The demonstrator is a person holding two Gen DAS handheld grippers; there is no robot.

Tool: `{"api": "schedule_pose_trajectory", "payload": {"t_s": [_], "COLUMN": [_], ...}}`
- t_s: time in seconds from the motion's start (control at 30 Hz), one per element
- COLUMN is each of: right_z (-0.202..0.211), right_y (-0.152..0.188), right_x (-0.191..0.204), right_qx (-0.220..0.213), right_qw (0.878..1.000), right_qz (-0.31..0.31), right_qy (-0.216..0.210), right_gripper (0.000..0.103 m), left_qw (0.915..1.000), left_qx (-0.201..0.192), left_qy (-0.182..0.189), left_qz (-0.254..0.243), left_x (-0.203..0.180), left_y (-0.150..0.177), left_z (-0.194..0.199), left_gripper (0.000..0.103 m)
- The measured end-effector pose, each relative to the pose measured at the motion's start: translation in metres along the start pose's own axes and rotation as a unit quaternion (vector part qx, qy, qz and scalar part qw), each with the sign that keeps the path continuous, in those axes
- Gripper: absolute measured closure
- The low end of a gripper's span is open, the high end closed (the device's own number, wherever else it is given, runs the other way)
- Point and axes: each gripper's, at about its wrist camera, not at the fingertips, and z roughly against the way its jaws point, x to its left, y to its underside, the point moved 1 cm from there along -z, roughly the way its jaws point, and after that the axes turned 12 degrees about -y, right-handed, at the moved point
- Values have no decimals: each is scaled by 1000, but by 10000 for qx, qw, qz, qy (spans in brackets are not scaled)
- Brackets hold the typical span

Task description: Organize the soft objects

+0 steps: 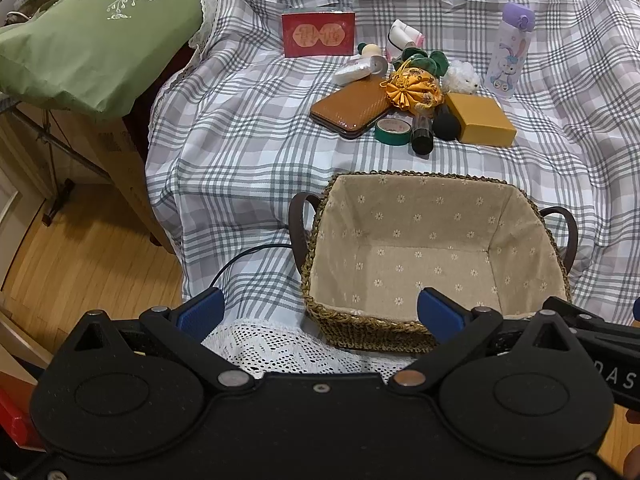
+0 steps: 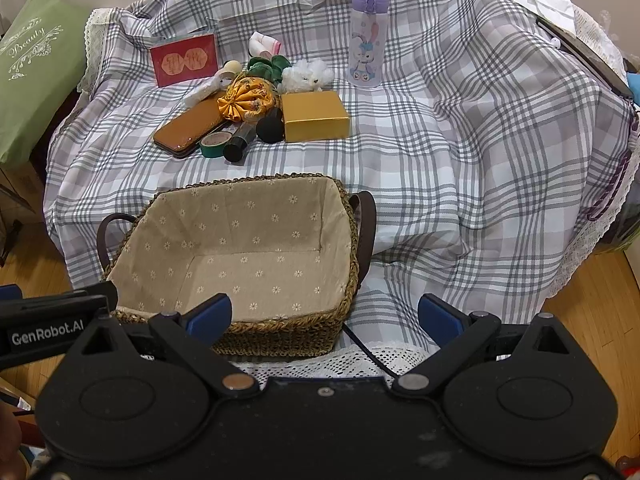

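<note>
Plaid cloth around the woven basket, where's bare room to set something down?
On the grey plaid cloth, the wide stretch right of the gold cardboard box and the purple-lidded bottle is bare. So is the strip between the lined woven basket and the green tape roll. It is crowded around the orange fabric pouch.

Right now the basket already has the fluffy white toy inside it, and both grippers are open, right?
Not quite. The basket is empty; the fluffy white toy sits on the checked cloth beyond it, beside the yellow box. The right wrist view shows this. The left gripper and the right gripper are open.
</note>
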Motion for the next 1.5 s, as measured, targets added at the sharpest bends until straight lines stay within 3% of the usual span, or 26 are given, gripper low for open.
{"api": "schedule_pose_trajectory", "payload": {"t_s": [0.4,0.73,0.9,1.13,1.27,1.5], "right_z": [-1,-9,-18,-32,-45,-70], "right_y": [3,-1,-5,-20,-34,-64], "right_x": [1,-6,-11,-19,-22,-22], "right_qx": [-9,29,44,-1,94,137], "right_qw": [10000,10000,9999,9992,9991,9993], "right_qz": [-13,-68,-167,-357,-403,-329], "right_qy": [1,-25,6,154,33,-59], "right_gripper": [3,3,3,5,8,13], "left_qw": [10000,9997,9997,9998,10000,9998], "left_qx": [-11,-244,-165,-115,-21,55], "left_qy": [28,-55,124,-83,-36,68], "left_qz": [1,-52,-114,-111,28,-174], "left_x": [1,-6,-8,-10,-7,-18], "left_y": [-2,-4,-10,-19,-28,-46], "left_z": [-1,0,-6,-17,-26,-43], "left_gripper": [4,4,4,3,3,4]}}
